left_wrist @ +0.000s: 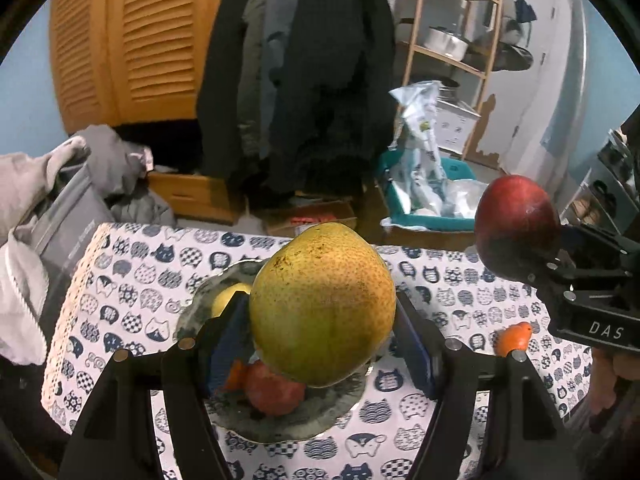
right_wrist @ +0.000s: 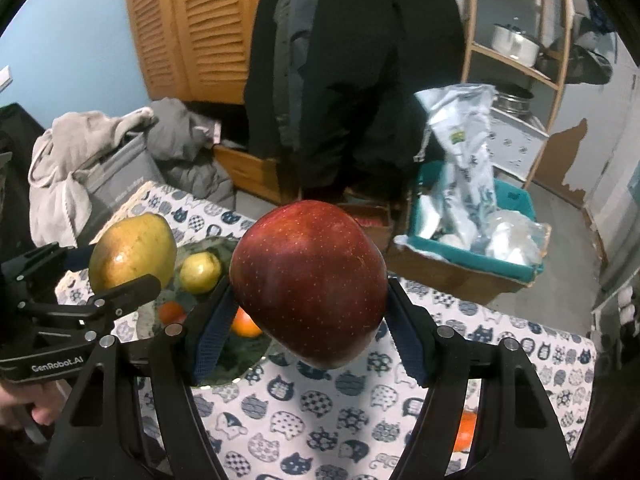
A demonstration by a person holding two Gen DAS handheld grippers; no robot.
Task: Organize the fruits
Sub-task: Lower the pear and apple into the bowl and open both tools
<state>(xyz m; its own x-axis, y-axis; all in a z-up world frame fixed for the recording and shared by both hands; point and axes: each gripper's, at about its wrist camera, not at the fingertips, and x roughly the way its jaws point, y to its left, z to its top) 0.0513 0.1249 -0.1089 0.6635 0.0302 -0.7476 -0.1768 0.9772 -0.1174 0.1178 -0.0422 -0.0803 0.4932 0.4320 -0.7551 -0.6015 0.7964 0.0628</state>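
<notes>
My left gripper (left_wrist: 320, 332) is shut on a large yellow-green pear (left_wrist: 322, 304) and holds it above a grey plate (left_wrist: 280, 428). The plate holds a small yellow fruit (left_wrist: 230, 298), a red fruit (left_wrist: 274, 390) and an orange piece (left_wrist: 236, 374). My right gripper (right_wrist: 306, 322) is shut on a dark red apple (right_wrist: 308, 284), held above the table to the right of the plate (right_wrist: 240, 360). The apple also shows in the left wrist view (left_wrist: 516, 228), and the pear in the right wrist view (right_wrist: 132, 252). A small orange fruit (left_wrist: 514, 338) lies on the cloth at the right.
The table has a cat-print cloth (left_wrist: 132, 280). Behind it stand a wooden louvred cabinet (left_wrist: 132, 40), hanging dark coats (left_wrist: 312, 80), a teal bin with plastic bags (left_wrist: 424, 192), a wooden shelf rack (left_wrist: 452, 40) and a heap of grey clothes (left_wrist: 60, 184) at the left.
</notes>
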